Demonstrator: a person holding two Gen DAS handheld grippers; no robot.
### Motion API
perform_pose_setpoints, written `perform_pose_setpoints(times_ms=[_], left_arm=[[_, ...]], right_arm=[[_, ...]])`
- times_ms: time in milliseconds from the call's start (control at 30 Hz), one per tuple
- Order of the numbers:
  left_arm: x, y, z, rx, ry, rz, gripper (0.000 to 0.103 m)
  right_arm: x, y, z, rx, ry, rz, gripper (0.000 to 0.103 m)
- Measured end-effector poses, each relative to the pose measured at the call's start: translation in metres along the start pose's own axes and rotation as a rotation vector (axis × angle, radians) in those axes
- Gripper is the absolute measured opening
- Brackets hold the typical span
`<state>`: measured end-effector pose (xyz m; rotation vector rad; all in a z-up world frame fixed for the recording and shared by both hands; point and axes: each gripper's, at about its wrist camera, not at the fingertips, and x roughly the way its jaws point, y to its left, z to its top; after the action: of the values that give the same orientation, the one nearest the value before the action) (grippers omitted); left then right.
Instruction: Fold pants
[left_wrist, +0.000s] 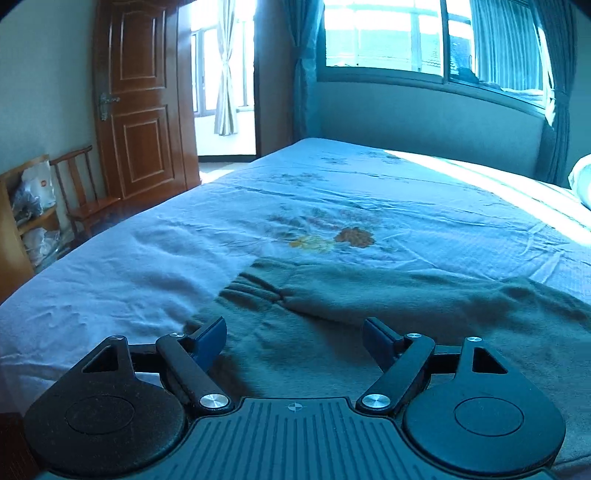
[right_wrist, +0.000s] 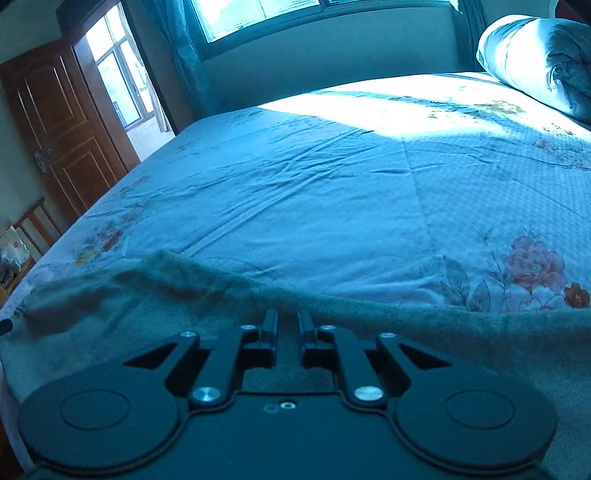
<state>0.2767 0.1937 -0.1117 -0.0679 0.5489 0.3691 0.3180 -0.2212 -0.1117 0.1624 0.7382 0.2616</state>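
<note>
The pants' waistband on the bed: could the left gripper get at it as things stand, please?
Probably yes. The left gripper is open above the pants, and the waistband lies just ahead of its fingers with nothing in between.

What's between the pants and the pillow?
Only bare floral sheet. The right wrist view shows it running from the pants at the near edge to the pillow at far right, nothing on it.

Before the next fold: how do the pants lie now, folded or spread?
Folded once: in the left wrist view the pants show one layer lapped over another.
</note>
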Motion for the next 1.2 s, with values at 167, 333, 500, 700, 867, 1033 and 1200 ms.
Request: perform_pose_setpoints(times_ms=[167,333,500,700,867,1033,1200], left_arm=[[0.017,-0.007,-0.018,0.065,0.069,-0.021,0.081],[0.006,-0.014,-0.022,0.126,0.054,-0.023,0.081],[-0.015,-0.019,-0.020,0.062,0.003,-0.028,0.086],[-0.027,-0.047,-0.021,0.076,-0.007,-0.079,0.089],[-0.030,-0.075,-0.026,0.103,0.028,-0.121,0.089],[-0.033,-0.080,-0.035,0.112,0.053,-0.123,0.090],[-0.030,-0.082,-0.040,0.119,0.067,-0.127,0.090]], right_arm=[[-0.045,-0.076,-0.006,0.193,-0.086,-0.169,0.006],[-0.124,-0.132,-0.025,0.308,-0.199,-0.199,0.010],[-0.187,-0.178,-0.069,0.449,-0.301,-0.243,0.024],[-0.229,-0.237,-0.126,0.735,-0.394,-0.265,0.031],[-0.223,-0.266,-0.152,0.906,-0.390,-0.216,0.035],[-0.227,-0.272,-0.164,0.944,-0.423,-0.170,0.028],[-0.224,-0.272,-0.157,0.907,-0.444,-0.152,0.017]])
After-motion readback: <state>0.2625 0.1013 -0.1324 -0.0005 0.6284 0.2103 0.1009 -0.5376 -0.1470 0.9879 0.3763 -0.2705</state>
